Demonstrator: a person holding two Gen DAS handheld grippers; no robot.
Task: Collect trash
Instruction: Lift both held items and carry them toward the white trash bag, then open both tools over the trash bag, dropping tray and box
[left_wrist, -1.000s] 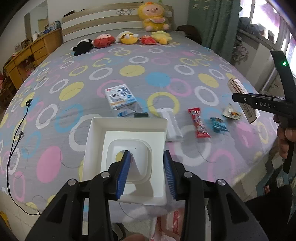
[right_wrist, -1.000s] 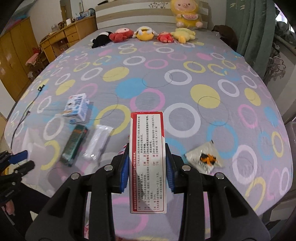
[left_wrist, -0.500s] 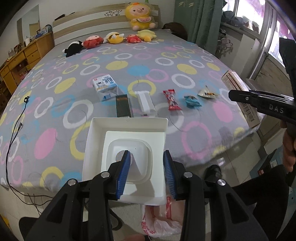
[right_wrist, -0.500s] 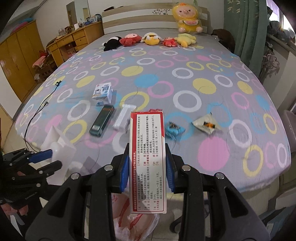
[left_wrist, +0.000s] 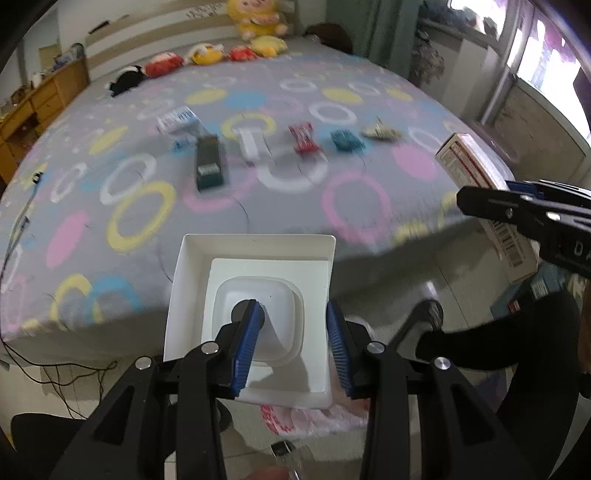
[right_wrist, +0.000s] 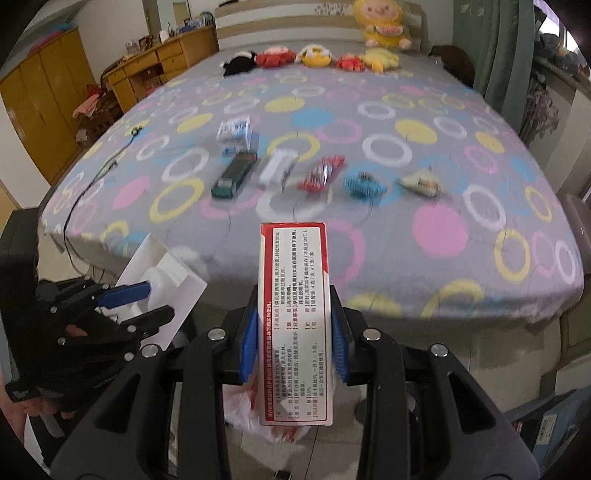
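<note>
Grey bed cover (right_wrist: 369, 110) with coloured rings fills the room, and a row of small trash lies across it. From left to right I see a white and blue carton (right_wrist: 234, 130), a dark green flat box (right_wrist: 233, 173), a white packet (right_wrist: 277, 167), a red wrapper (right_wrist: 321, 173), a blue wrapper (right_wrist: 362, 183) and a pale crumpled wrapper (right_wrist: 421, 182).

Off the near edge of the bed, the left tongs (left_wrist: 291, 345) grasp a white square tray (left_wrist: 255, 245) by its near wall, one blue pad inside and one outside. To the right, the right tongs (right_wrist: 293, 334) are clenched on a tall white carton with red edges and printed text (right_wrist: 293, 314), held upright. Below both hangs a thin white plastic bag with red print (right_wrist: 251, 406), partly hidden.

I think the next move is dropping both into this bag. The risk is that its mouth is soft and hardly visible, so the wide tray could catch the rim and fall on the floor.
</note>
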